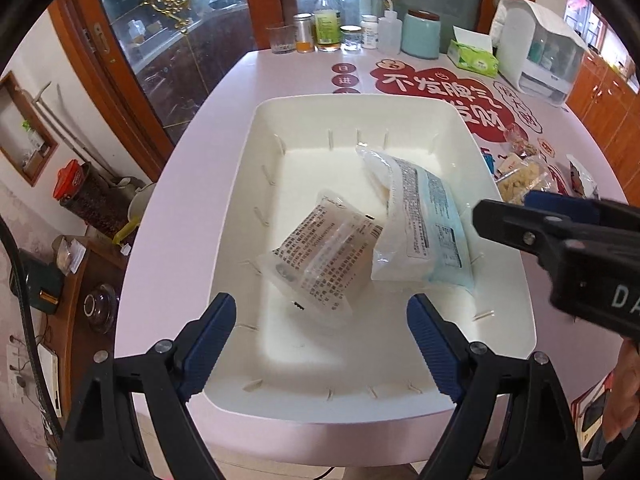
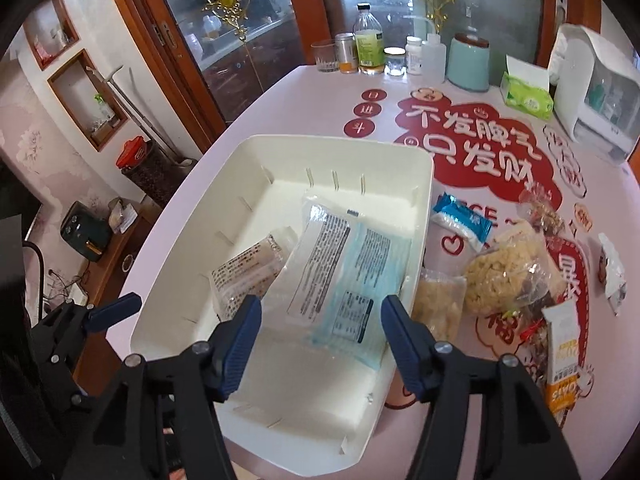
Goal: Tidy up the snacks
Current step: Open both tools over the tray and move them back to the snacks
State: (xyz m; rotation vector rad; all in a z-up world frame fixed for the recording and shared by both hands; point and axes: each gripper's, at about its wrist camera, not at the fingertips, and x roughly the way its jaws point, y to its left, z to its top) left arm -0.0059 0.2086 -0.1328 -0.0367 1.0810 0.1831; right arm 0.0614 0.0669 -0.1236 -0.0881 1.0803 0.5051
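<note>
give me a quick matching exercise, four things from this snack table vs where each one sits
Things:
1. blue-and-white snack packet
2. clear printed snack pouch
3. green tissue box
4. clear bag of pale puffed snacks

Places:
A. far table edge, beside the white appliance
B. in the white tub, resting partly on another packet
C. on the table right of the tub
D. in the tub, partly underneath

Pairs: 1-B, 2-D, 3-A, 4-C
</note>
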